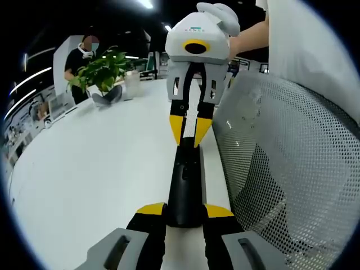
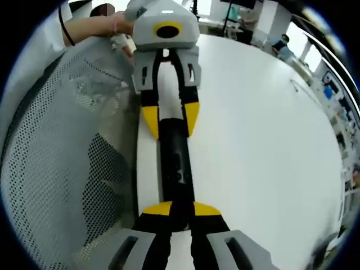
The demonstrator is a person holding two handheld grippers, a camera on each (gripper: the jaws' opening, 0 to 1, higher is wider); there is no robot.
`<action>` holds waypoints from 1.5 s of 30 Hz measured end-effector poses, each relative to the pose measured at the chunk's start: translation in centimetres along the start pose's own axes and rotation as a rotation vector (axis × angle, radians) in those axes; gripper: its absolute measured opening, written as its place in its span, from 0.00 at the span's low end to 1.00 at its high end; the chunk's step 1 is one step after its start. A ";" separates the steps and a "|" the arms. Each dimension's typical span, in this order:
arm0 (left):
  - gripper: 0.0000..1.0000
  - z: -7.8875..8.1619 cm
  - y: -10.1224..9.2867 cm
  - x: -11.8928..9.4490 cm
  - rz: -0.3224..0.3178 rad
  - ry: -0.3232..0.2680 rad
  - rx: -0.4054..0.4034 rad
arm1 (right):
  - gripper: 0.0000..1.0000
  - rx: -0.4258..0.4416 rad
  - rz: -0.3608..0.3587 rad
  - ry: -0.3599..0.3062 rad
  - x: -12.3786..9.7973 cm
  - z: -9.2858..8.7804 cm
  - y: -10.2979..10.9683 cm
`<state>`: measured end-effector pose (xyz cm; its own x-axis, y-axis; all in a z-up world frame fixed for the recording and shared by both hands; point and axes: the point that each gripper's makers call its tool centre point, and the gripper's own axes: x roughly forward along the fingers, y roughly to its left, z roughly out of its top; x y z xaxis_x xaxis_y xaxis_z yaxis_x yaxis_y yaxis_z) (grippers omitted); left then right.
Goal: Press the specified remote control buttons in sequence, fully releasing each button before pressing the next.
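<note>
A long black remote control (image 1: pixel 185 180) is held lengthwise between my two grippers, just above the white table's edge. My left gripper (image 1: pixel 185 211) is shut on its near end, yellow tips on either side. Facing it, my right gripper (image 1: pixel 190 128) is shut on the far end. In the right gripper view the same remote (image 2: pixel 174 157) runs up from my right gripper (image 2: pixel 181 209) to my left gripper (image 2: pixel 170 119). Its buttons are too dark to make out. A person's hand (image 2: pixel 118 25) holds the left gripper.
A white table (image 1: pixel 101 163) stretches away with much bare surface (image 2: pixel 259 129). A grey mesh chair back (image 1: pixel 287 146) stands close beside the remote, also seen as the mesh (image 2: pixel 62 140). A potted plant (image 1: pixel 104 70) and a person (image 1: pixel 79 59) are at the far end.
</note>
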<state>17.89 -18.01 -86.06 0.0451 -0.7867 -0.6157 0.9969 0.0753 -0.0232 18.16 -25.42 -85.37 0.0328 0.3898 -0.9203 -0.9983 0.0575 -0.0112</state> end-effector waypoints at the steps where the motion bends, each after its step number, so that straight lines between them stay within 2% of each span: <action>1: 0.24 0.0 0.0 0.0 0.000 0.000 0.000 | 0.07 0.005 0.005 0.000 0.1 0.0 0.0; 8: 0.24 0.0 0.0 0.0 -0.002 -0.001 0.000 | 0.05 0.008 0.025 0.020 0.3 0.0 0.4; 10: 0.24 0.0 0.0 0.0 -0.002 0.000 0.000 | 0.05 -0.015 0.030 0.036 0.3 0.0 0.5; 11: 0.24 0.0 0.0 0.0 -0.002 0.000 0.000 | 0.05 -0.049 0.038 0.057 0.4 0.0 0.5; 15: 0.24 0.0 -0.1 0.0 -0.004 0.001 0.002 | 0.05 -0.077 0.066 0.124 0.5 0.0 0.5; 17: 0.25 0.0 -0.1 0.0 -0.005 0.000 0.001 | 0.05 -0.120 0.087 0.166 0.5 -0.1 0.5; 20: 0.25 0.0 -0.1 0.0 -0.006 -0.002 -0.001 | 0.06 -0.127 0.111 0.229 0.7 0.0 0.5; 21: 0.25 0.0 -0.1 0.0 -0.006 -0.003 -0.002 | 0.06 -0.129 0.112 0.229 0.7 0.1 0.5; 23: 0.25 0.0 -0.1 0.0 -0.006 -0.003 -0.002 | 0.06 -0.099 0.115 0.219 0.7 -0.1 0.4; 26: 0.25 0.0 -0.1 0.0 -0.007 -0.003 -0.001 | 0.06 -0.078 0.103 0.169 0.5 -0.2 0.4; 28: 0.25 0.0 -0.1 0.0 -0.006 -0.003 0.000 | 0.06 -0.087 0.086 0.096 0.4 0.0 0.5; 31: 0.25 0.0 -0.1 0.0 -0.004 -0.004 -0.002 | 0.05 -0.024 0.094 -0.004 0.2 0.0 0.4; 33: 0.24 0.0 -0.1 0.0 -0.004 -0.006 -0.003 | 0.05 0.048 0.102 -0.094 0.1 0.0 0.3; 35: 0.24 0.0 -0.1 0.0 -0.004 -0.007 -0.004 | 0.05 -0.008 0.085 -0.118 0.1 0.0 0.4; 38: 0.25 0.0 -0.1 0.0 -0.005 -0.008 -0.005 | 0.05 -0.038 0.063 -0.127 0.1 0.1 0.6; 40: 0.25 0.0 -0.1 0.0 -0.005 -0.009 -0.005 | 0.05 -0.017 0.061 -0.132 0.1 0.2 0.5; 42: 0.24 0.0 -0.1 0.0 -0.005 -0.009 -0.005 | 0.05 0.072 0.088 -0.128 0.1 0.3 0.4; 43: 0.24 0.0 -0.1 0.0 -0.005 -0.010 -0.007 | 0.07 0.085 0.103 -0.129 0.1 0.4 0.5; 45: 0.24 0.0 0.0 0.0 -0.005 -0.010 -0.007 | 0.11 0.055 0.121 -0.115 0.3 0.8 0.8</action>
<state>17.85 -18.04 -86.05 0.0413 -0.7933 -0.6075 0.9966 0.0759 -0.0314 17.46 -24.52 -85.29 -0.0787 0.4994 -0.8628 -0.9912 0.0529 0.1211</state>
